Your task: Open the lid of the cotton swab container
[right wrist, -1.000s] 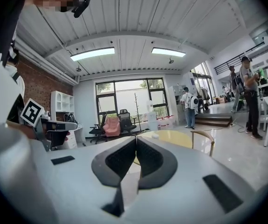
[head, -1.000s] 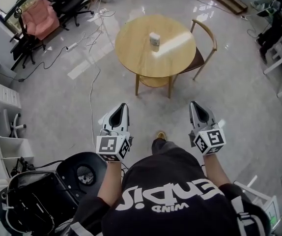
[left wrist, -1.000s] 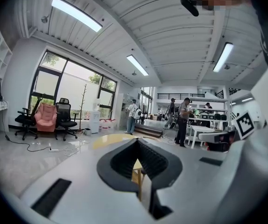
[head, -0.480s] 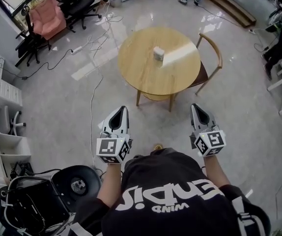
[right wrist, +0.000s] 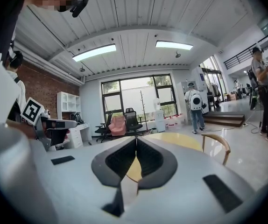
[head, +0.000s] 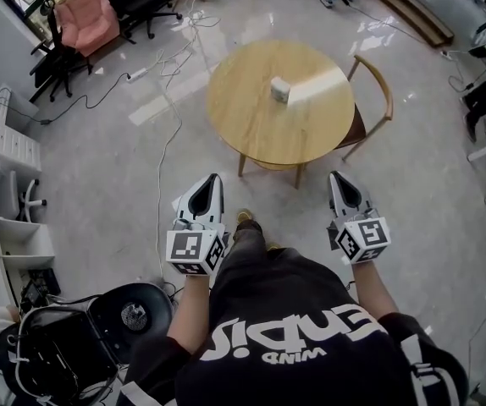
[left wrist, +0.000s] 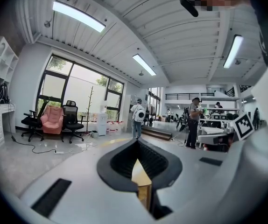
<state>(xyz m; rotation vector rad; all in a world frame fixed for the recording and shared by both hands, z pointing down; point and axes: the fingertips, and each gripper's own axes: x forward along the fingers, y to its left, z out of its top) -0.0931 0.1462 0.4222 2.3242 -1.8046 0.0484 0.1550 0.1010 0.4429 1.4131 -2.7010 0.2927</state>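
Left tongs (head: 213,180), right tongs (head: 337,178) closed; container (head: 280,89) distant, indistinct.

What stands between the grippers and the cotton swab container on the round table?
Nothing visible. Only open floor separates the left gripper and right gripper from the table, and the cotton swab container stands alone on top. The chair sits at the table's right, off that path.

Cotton swab container (head: 280,89) on table (head: 247,121); chair (head: 378,84) at its right; left tongs (head: 215,179), right tongs (head: 334,177) well before it.
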